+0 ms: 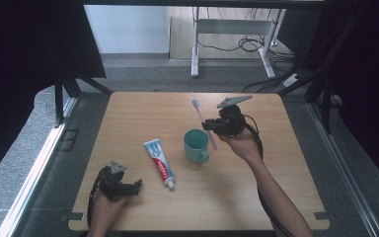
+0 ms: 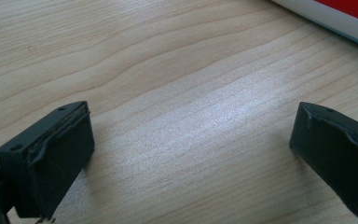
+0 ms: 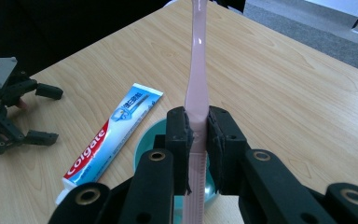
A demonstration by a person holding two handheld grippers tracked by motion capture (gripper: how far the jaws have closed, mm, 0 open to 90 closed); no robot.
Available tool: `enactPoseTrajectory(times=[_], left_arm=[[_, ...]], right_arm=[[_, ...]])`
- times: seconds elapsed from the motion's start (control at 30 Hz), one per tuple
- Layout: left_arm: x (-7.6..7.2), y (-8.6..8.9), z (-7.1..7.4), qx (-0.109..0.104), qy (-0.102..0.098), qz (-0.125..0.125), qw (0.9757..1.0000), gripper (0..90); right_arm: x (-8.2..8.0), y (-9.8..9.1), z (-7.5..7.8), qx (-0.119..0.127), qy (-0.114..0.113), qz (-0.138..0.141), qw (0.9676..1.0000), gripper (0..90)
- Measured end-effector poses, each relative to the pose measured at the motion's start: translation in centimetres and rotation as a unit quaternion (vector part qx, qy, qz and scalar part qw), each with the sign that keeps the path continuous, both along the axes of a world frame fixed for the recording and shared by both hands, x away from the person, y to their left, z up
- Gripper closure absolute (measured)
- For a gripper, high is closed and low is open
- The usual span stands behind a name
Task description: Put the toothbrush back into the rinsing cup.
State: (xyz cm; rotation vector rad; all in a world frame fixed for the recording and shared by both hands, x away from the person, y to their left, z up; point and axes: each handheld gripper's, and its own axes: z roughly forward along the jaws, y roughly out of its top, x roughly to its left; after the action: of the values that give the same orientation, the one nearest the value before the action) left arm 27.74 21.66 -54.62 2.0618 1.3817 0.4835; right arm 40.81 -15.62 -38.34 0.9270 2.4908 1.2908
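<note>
My right gripper [image 1: 210, 127] is shut on a pink toothbrush [image 1: 201, 118], which it holds above the table just right of a teal mug [image 1: 196, 144]. In the right gripper view the toothbrush [image 3: 198, 70] runs up from between the pads [image 3: 182, 135], with the mug [image 3: 142, 151] directly below the jaws. A toothpaste tube [image 1: 159, 163] lies flat left of the mug; the right gripper view has the tube [image 3: 109, 140] at lower left. My left gripper [image 1: 134, 187] rests open on the table at the near left, and its fingers [image 2: 58, 154] stand wide apart over bare wood. That left gripper [image 3: 9, 109] also appears far off in the right gripper view.
The wooden table [image 1: 286, 163] has free room on its right half and far left. A corner of the toothpaste tube [image 2: 335, 16] shows at the top right of the left gripper view. Desk legs and cables [image 1: 246, 44] lie on the floor beyond the table's far edge.
</note>
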Motion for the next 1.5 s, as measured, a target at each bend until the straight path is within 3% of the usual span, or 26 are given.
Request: enactPoseTrajectory(times=[0.87, 1.5], left_arm=[[0.0, 0.0, 0.0, 0.0, -0.001, 0.0, 1.0, 0.0], [0.0, 0.0, 0.0, 0.0, 0.0, 0.0, 1.0, 0.0]], right_arm=[[1.6, 4.4, 0.7, -0.022, -0.006, 0.014, 0.9997, 78.7], [2.0, 4.7, -2.2, -0.03, -0.001, 0.014, 0.9995, 78.7]])
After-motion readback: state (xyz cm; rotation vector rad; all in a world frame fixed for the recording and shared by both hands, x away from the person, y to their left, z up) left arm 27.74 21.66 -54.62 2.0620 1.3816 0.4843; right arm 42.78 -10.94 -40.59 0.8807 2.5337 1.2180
